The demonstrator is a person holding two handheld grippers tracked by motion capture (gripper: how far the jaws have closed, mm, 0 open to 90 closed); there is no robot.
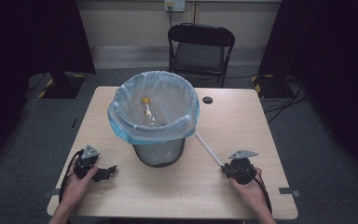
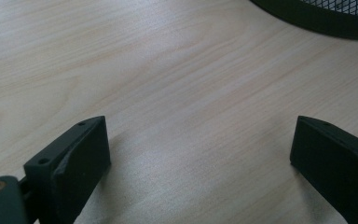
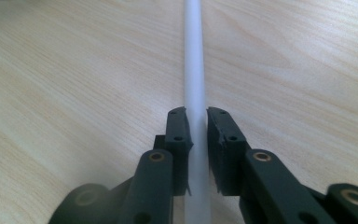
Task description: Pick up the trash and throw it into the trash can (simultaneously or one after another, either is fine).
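gripping a thin white tube [image 3: 194,70] that lies flat on the wooden table [image 1: 177,186], our right gripper [image 1: 226,168] has its jaws drawn together on the near end, one on each side of it. in the right gripper view the tube runs straight away from us between the two black jaws, and the gaps beside it look all but gone, so we judge it clamped rather than just straddled. seen from above, the tube slants from our right gripper up and left to the foot of the mesh wastebasket [image 1: 158,151], its far end just beside or under the overhang of the pale blue bin liner [image 1: 121,123]. inside the liner we can make out a clear bottle with a yellow cap [image 1: 146,109].

our left gripper [image 1: 106,171] rests low over bare table at the near left, jaws spread wide with nothing between them; the dark base of the basket sits off at the upper right of its view.

we take the step in hand to be the pickup of the tube, with the drop into the basket not yet begun. the next move calls for lifting the tube clear of the table, then swinging its long free end up over the rim without catching the liner or tipping the basket. the left gripper could steady the basket if needed.
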